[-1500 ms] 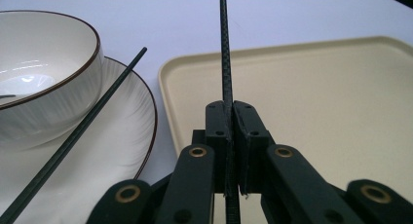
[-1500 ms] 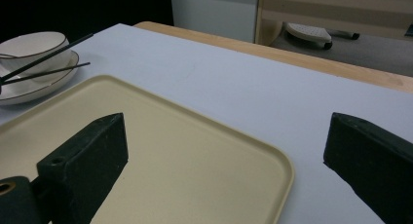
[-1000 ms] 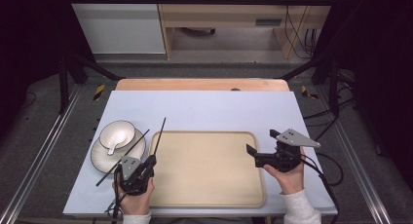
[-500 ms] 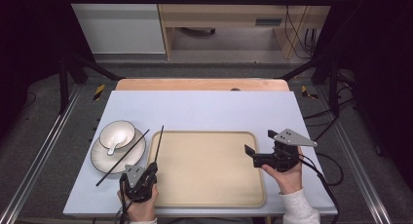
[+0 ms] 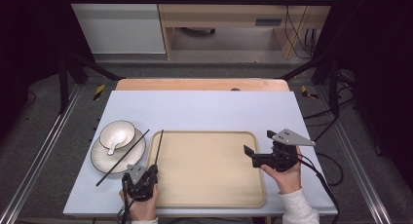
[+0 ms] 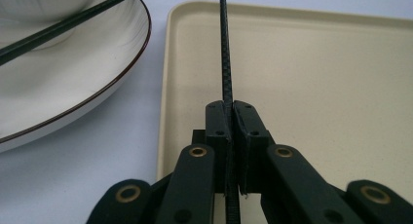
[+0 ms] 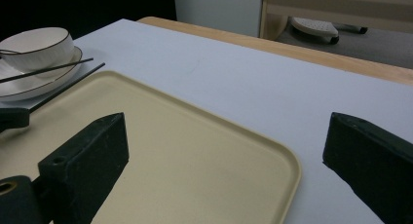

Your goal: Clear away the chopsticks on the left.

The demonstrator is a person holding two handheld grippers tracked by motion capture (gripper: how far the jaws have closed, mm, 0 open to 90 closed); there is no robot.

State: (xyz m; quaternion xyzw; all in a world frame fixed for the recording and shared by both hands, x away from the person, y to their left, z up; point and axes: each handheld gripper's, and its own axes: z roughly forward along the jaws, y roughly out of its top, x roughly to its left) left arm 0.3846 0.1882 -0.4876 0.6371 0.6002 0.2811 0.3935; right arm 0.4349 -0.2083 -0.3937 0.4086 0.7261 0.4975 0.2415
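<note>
My left gripper (image 5: 151, 171) sits at the near left corner of the beige tray (image 5: 209, 185), shut on the near end of a black chopstick (image 5: 158, 148). That chopstick (image 6: 225, 53) runs forward along the tray's left rim from between the closed jaws (image 6: 233, 109). A second chopstick (image 5: 124, 156) lies across a white plate (image 5: 100, 158) that carries a white bowl (image 5: 124, 131) with a spoon (image 5: 114, 146) in it. My right gripper (image 5: 259, 143) hovers open over the tray's right side (image 7: 195, 165), with nothing between its jaws.
The tray lies on a pale blue mat (image 5: 204, 109) over a wooden table (image 5: 195, 84). Plate and bowl (image 7: 36, 46) stand just left of the tray. A metal frame rail (image 5: 44, 151) runs along the left.
My left gripper has drawn back toward the person, pulling the held chopstick with it. The right gripper has shifted slightly left.
</note>
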